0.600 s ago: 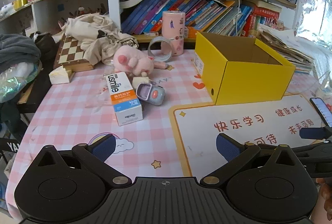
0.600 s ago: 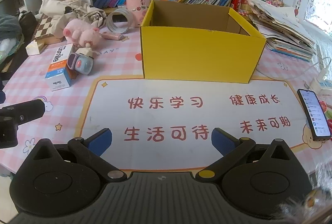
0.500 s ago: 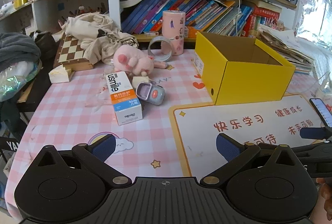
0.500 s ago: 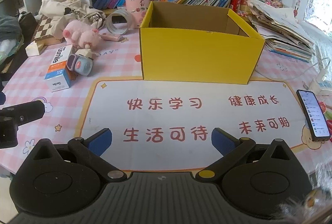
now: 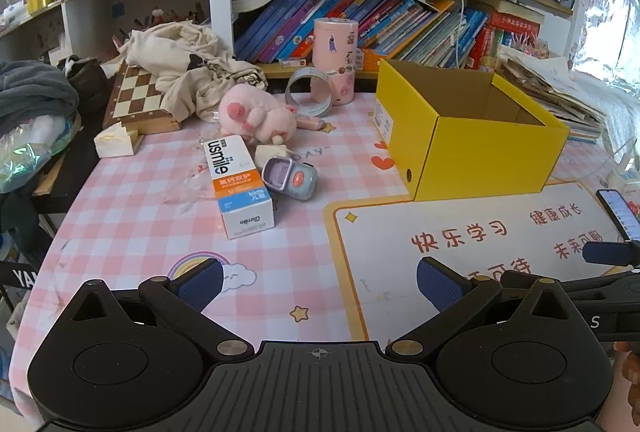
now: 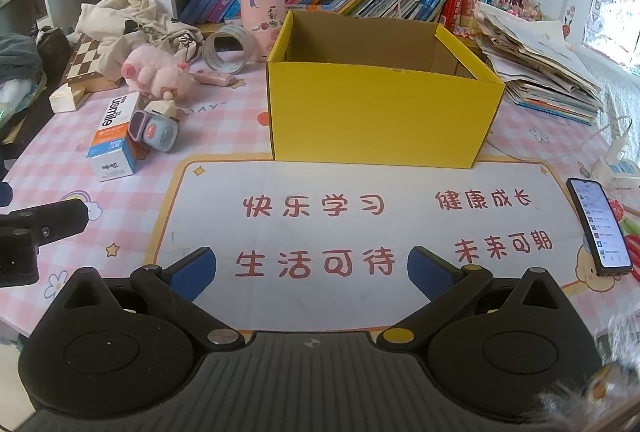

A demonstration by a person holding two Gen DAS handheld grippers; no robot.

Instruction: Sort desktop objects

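An open yellow cardboard box (image 5: pixel 480 148) (image 6: pixel 380 120) stands on the pink checked table, nothing visible inside it. Left of it lie a white, orange and blue toothpaste carton (image 5: pixel 238 186) (image 6: pixel 114 136), a small grey-purple toy (image 5: pixel 291 179) (image 6: pixel 154 130), a pink plush pig (image 5: pixel 256 116) (image 6: pixel 154 72), a tape roll (image 5: pixel 309 97) (image 6: pixel 228 50) and a pink cylinder (image 5: pixel 335 60) (image 6: pixel 262 16). My left gripper (image 5: pixel 320 282) hovers open over the near table edge, short of the carton. My right gripper (image 6: pixel 312 268) stays open above the white desk mat (image 6: pixel 360 232), nothing between its fingers.
A phone (image 6: pixel 600 226) lies lit at the mat's right edge. A chessboard (image 5: pixel 138 100) and a beige cloth (image 5: pixel 188 72) sit at the back left. Bookshelves line the back, and a paper stack (image 6: pixel 540 72) is right of the box.
Both views have shifted only slightly; the objects on the table have not moved and both grippers stay open.
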